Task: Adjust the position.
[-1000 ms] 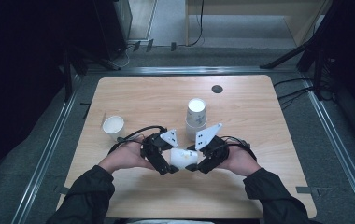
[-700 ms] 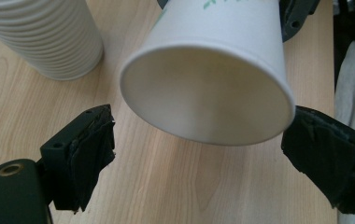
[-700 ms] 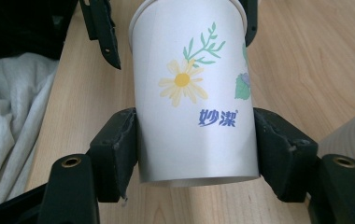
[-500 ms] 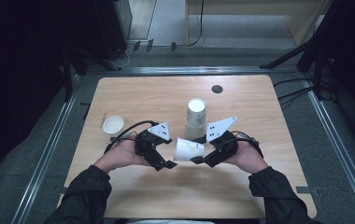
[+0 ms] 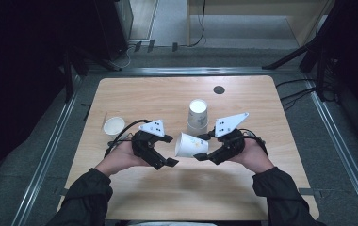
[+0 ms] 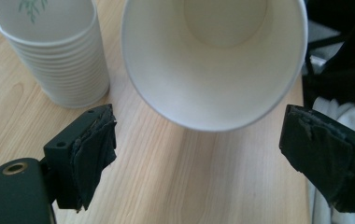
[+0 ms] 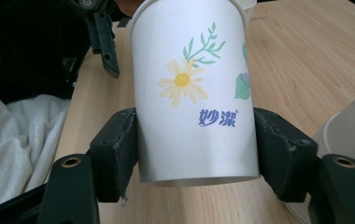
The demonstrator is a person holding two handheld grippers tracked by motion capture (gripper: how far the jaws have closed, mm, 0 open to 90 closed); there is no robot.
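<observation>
A white paper cup (image 5: pixel 190 145) with a daisy print (image 7: pixel 194 88) lies on its side in the air above the table. My right gripper (image 5: pixel 201 147) is shut on its base end, pads (image 7: pixel 119 154) pressing both sides. The cup's open mouth (image 6: pixel 213 60) faces my left gripper (image 5: pixel 170 150), which stands open a short way to the left. Its jaws have just been closing a little, with nothing between them. In the left gripper view the rim hangs just beyond the pads (image 6: pixel 94 149).
A stack of upside-down paper cups (image 5: pixel 198 115) stands mid-table just behind the held cup and is seen close up (image 6: pixel 59 60) in the left gripper view. A single cup (image 5: pixel 114 126) stands at the left. A dark round disc (image 5: pixel 219 89) lies far back on the wooden table (image 5: pixel 262 188).
The two grippers, close together around the cup a second ago, have drawn apart. The left one has come off to the left; the cup stays in the right one.
</observation>
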